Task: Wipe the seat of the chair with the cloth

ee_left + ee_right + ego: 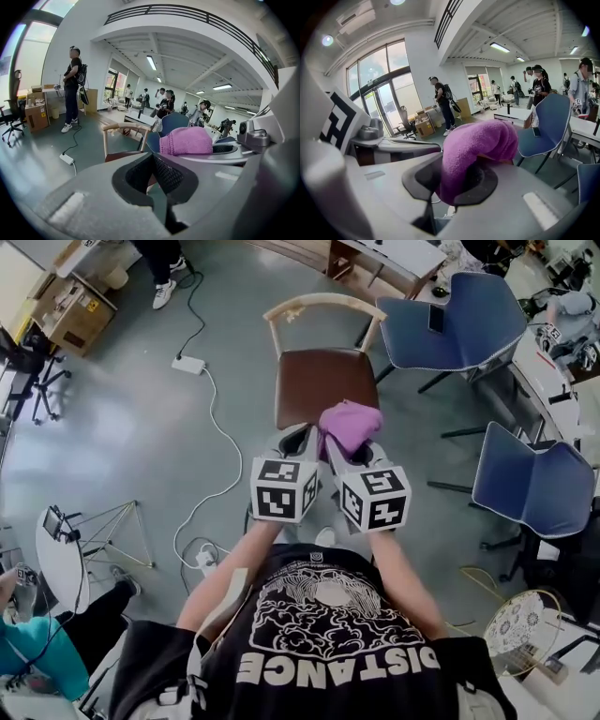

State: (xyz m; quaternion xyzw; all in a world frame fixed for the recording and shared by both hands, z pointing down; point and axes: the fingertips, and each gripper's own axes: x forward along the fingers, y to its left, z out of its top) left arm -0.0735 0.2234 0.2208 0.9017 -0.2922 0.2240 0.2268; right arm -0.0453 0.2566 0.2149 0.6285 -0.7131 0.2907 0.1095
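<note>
Over the front edge of the chair [323,381], the person holds both tools side by side, each with its marker cube toward the body. The right tongs [345,448] are closed on the purple cloth [349,423]; in the right gripper view the cloth [473,145] is bunched between the two dark pads and rises over them like a soft hump. The left tongs [298,439] are closed too, and in the left gripper view the pads [161,173] meet with nothing between them. From the head view the cloth lies above the near right corner of the brown seat [309,395], but I cannot tell if it touches the seat. The left tongs are just beside the cloth, to its left. The chair has a light wooden backrest [323,304] and stands on the grey floor [122,427]. Two blue chairs [459,320] are at the right of it, well apart from the tongs. A white power strip [188,364] with its cable [225,442] lies on the floor at the left of the chair.
</note>
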